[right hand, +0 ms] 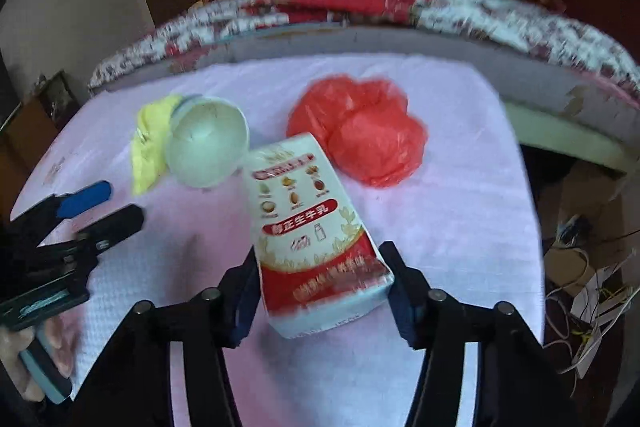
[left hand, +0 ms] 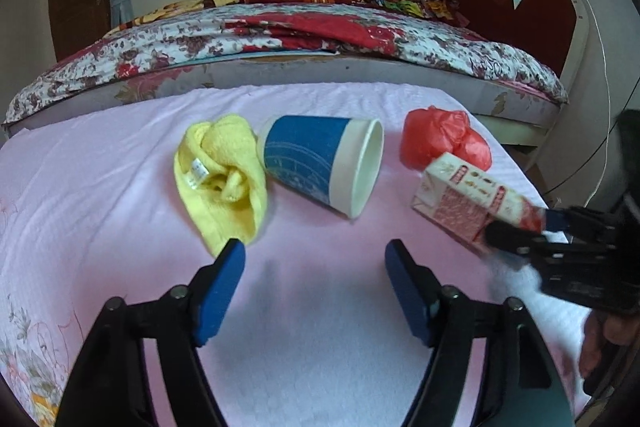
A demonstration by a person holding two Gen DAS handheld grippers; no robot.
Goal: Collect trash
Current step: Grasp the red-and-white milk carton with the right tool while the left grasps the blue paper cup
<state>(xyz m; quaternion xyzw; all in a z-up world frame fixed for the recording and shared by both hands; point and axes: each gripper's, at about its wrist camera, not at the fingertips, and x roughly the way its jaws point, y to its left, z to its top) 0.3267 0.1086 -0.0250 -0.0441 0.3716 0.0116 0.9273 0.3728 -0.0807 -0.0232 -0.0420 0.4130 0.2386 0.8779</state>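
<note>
A white and red milk carton (right hand: 312, 231) is held between my right gripper's (right hand: 320, 279) jaws, lifted a little above the pink cloth; it also shows in the left wrist view (left hand: 468, 201). A blue and white paper cup (left hand: 324, 165) lies on its side, mouth to the right, next to a crumpled yellow cloth (left hand: 222, 179). A crumpled red plastic bag (left hand: 444, 139) lies behind the carton. My left gripper (left hand: 316, 263) is open and empty, just in front of the cup and the cloth.
The items lie on a table covered by a pink cloth (left hand: 120, 247). A bed with a floral cover (left hand: 280, 39) stands right behind it. Cables and boxes (right hand: 588, 287) lie on the floor to the right.
</note>
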